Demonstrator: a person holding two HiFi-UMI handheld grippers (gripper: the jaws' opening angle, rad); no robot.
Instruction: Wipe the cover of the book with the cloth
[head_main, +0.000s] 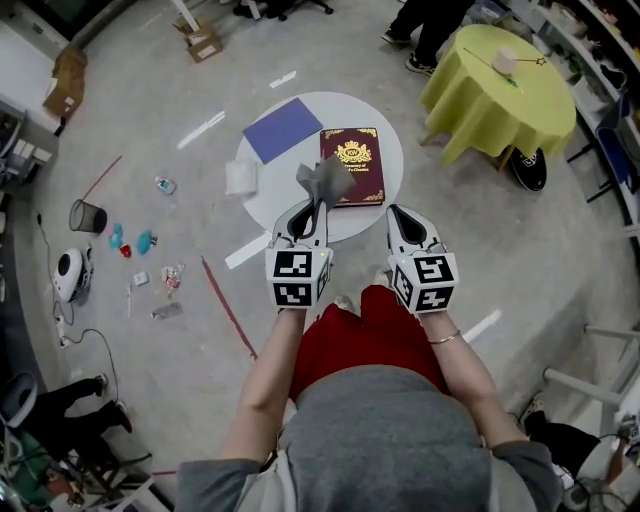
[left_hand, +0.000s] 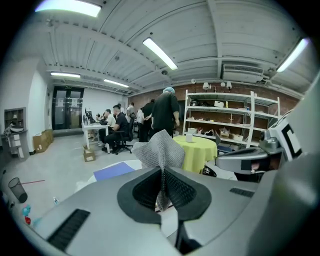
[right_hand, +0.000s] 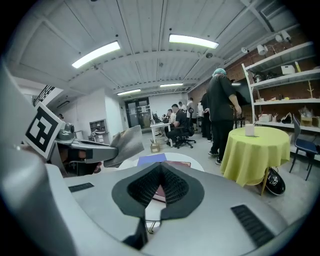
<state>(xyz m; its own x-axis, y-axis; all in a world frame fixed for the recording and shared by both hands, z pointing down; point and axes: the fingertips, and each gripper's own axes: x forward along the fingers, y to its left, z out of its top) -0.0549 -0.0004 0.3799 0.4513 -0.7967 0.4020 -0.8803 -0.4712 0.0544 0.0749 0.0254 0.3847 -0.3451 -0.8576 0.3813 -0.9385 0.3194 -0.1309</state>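
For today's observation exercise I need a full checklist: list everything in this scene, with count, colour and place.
round table: one, white, mid-floor
book: one, maroon with a gold crest, on the round table
sheet: one, blue-violet, on the table left of the book
folded item: one, white, at the table's left edge
cloth: one, grey, held over the book's left edge
covered table: one, yellow-green, upper right
cup: one, white, on the covered table
mesh bin: one, black, on the floor at left
cardboard box: one, brown, on the floor at top
left gripper: one, grey, shut on the cloth
right gripper: one, grey, shut and empty
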